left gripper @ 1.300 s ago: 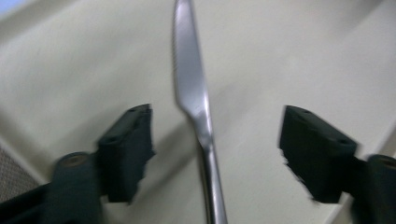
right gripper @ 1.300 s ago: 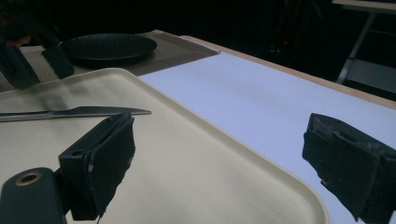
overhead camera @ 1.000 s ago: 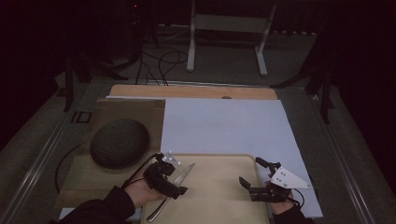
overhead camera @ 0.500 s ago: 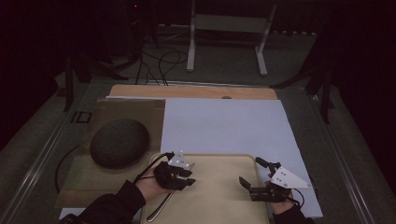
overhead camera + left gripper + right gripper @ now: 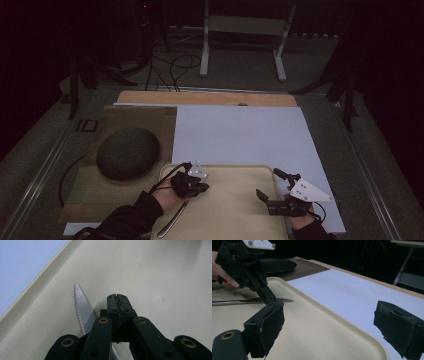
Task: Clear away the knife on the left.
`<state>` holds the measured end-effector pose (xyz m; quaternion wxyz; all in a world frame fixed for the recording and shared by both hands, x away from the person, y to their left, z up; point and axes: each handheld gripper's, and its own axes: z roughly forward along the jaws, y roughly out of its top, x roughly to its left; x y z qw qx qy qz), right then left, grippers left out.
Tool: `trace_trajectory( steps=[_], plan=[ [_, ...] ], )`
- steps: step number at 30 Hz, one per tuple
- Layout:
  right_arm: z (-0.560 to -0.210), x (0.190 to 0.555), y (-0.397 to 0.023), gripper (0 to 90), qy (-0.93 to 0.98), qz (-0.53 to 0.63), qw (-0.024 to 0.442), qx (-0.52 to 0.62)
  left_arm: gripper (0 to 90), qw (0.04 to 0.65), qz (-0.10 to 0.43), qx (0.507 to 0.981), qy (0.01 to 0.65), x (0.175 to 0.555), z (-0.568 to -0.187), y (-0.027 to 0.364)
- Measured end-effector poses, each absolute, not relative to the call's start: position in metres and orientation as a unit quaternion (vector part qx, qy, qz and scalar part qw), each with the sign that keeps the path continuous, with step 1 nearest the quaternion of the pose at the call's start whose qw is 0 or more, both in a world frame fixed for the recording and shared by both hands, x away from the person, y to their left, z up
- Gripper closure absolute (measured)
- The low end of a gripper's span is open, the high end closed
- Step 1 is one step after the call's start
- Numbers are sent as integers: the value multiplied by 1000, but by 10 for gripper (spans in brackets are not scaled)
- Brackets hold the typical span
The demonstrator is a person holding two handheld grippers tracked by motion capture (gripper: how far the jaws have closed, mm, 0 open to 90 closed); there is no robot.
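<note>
Left gripper (image 5: 200,187) closing over the knife (image 5: 81,307) near the tray's (image 5: 235,171) left edge.

Since a second ago this gripper has been coming down onto the tray while its jaws have just been closing; they are now meeting pressed together with nothing between them, the serrated blade lying just beside them, so the pickup is looking missed. Right gripper (image 5: 267,187) is waiting spread wide by the tray's right edge.

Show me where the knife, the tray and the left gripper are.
knife (image 5: 80,307): left gripper view, on the serrated blade.
tray (image 5: 235,169): high view, on its far rim.
left gripper (image 5: 117,296): left gripper view, on the meeting tips of its closed jaws.
</note>
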<state>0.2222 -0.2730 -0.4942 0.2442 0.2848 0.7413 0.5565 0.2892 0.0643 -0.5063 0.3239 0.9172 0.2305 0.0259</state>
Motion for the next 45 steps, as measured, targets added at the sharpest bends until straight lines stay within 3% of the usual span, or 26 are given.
trace_trajectory(
  steps=[45],
  plan=[
    [-494,222,-273,92,742,555,247,285,900,273,65,915,290,309,-504,99]
  ],
)
